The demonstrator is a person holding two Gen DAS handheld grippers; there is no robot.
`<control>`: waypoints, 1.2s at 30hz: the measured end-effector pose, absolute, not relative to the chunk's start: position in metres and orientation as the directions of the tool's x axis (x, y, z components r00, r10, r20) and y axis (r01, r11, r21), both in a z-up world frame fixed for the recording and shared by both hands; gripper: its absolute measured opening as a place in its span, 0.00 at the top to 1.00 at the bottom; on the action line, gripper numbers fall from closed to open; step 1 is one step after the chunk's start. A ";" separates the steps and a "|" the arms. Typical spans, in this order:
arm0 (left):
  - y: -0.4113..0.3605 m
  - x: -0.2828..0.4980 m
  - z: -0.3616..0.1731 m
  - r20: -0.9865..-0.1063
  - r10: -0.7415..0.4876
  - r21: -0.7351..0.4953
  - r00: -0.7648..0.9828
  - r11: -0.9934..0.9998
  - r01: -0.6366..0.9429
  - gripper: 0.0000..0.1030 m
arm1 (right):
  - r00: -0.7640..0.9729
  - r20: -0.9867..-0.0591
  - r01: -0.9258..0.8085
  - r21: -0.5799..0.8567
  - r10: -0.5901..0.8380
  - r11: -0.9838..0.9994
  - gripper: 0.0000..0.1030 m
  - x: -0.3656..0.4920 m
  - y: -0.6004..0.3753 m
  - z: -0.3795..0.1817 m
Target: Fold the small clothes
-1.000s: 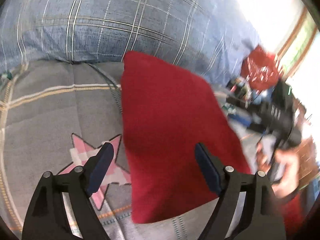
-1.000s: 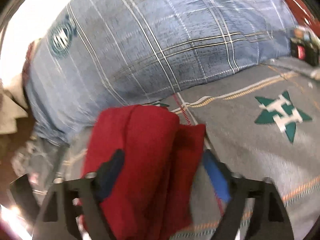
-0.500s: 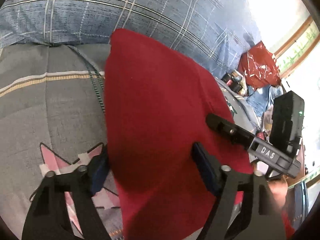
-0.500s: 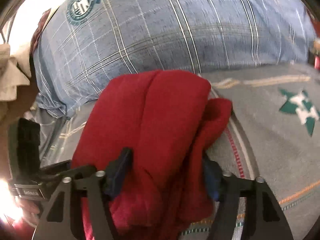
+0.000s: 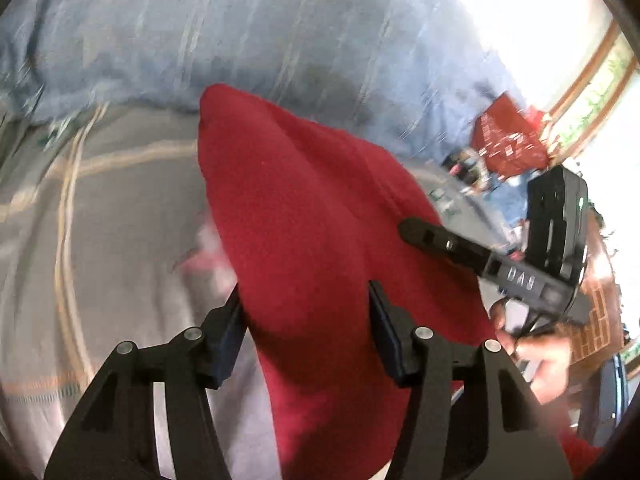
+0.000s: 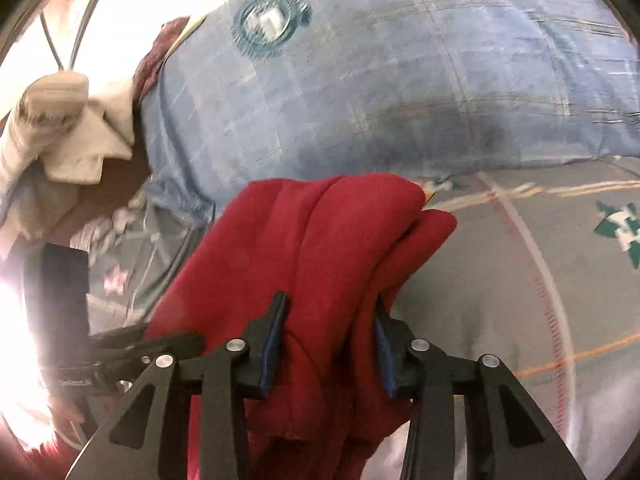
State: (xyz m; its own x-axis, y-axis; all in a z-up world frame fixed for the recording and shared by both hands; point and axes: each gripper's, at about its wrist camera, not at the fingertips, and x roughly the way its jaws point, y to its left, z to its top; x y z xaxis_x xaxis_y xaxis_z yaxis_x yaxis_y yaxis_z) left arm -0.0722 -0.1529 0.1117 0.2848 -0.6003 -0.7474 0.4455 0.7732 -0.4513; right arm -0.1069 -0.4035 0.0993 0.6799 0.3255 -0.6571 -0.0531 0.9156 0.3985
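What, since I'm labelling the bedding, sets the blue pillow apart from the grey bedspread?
The pillow is blue with pale checks and a round emblem; the bedspread is grey with stripes and a green star. The pillow bulges up behind the red garment; the bedspread lies flat beneath it. Both are lined fabric.

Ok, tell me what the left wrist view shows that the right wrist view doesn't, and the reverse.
Only the left wrist view: a window, a red bag, and the right tool's side on the cloth. Only the right wrist view: a round emblem on the pillow, a green star on the sheet, pale bundled fabric. Both: the red cloth pinched by each view's own tool, left tool, right tool, whose jaws have just been closing; blue plaid pillow; grey sheet.
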 end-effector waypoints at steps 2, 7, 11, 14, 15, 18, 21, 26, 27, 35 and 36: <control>-0.151 -0.074 0.085 -0.800 -0.542 -0.423 0.257 0.813 0.400 0.42 | 0.649 -0.725 0.015 0.316 0.231 0.949 0.51 -0.104 -0.397 0.086; -0.140 -0.079 0.078 -0.782 -0.543 -0.428 0.307 0.825 0.369 0.36 | 0.691 -0.700 -0.037 0.213 0.179 0.976 0.51 -0.134 -0.383 0.106; -0.145 -0.084 0.083 -0.778 -0.510 -0.372 0.367 0.845 0.384 0.36 | 0.704 -0.679 -0.161 0.135 0.210 0.978 0.54 -0.153 -0.348 0.115; -0.146 -0.088 0.083 -0.767 -0.494 -0.340 0.410 0.854 0.393 0.31 | 0.666 -0.721 -0.180 0.097 0.193 0.979 0.62 -0.155 -0.331 0.095; -0.145 -0.088 0.082 -0.760 -0.490 -0.329 0.427 0.857 0.396 0.29 | 0.640 -0.757 -0.144 0.051 0.133 0.988 0.64 -0.150 -0.331 0.080; -0.139 -0.096 0.086 -0.742 -0.463 -0.284 0.484 0.872 0.399 0.29 | 0.656 -0.749 -0.128 0.017 0.098 0.992 0.65 -0.153 -0.331 0.065; -0.136 -0.101 0.093 -0.724 -0.439 -0.246 0.533 0.885 0.395 0.29 | 0.664 -0.738 -0.125 0.044 0.117 0.991 0.61 -0.158 -0.330 0.081; -0.131 -0.115 0.112 -0.676 -0.360 -0.136 0.643 0.919 0.371 0.19 | 0.726 -0.682 -0.056 0.069 0.087 0.996 0.36 -0.174 -0.334 0.106; -0.132 -0.118 0.115 -0.665 -0.354 -0.127 0.658 0.921 0.368 0.19 | 0.735 -0.674 -0.041 0.065 0.074 0.997 0.36 -0.175 -0.332 0.108; -0.119 -0.134 0.121 -0.628 -0.346 -0.139 0.697 0.931 0.337 0.17 | 0.758 -0.650 0.017 0.103 0.054 0.995 0.24 -0.186 -0.334 0.117; -0.118 -0.134 0.121 -0.628 -0.341 -0.137 0.700 0.933 0.332 0.17 | 0.759 -0.649 0.019 0.102 0.052 0.995 0.24 -0.187 -0.334 0.116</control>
State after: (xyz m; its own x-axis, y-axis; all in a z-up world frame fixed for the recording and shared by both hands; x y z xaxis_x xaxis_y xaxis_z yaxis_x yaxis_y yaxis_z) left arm -0.1342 -0.1182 0.1213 0.6995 -0.3407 -0.6282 0.3319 0.9334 -0.1366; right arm -0.1873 -0.3338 0.1163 0.7586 0.0524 -0.6495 0.0185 0.9946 0.1019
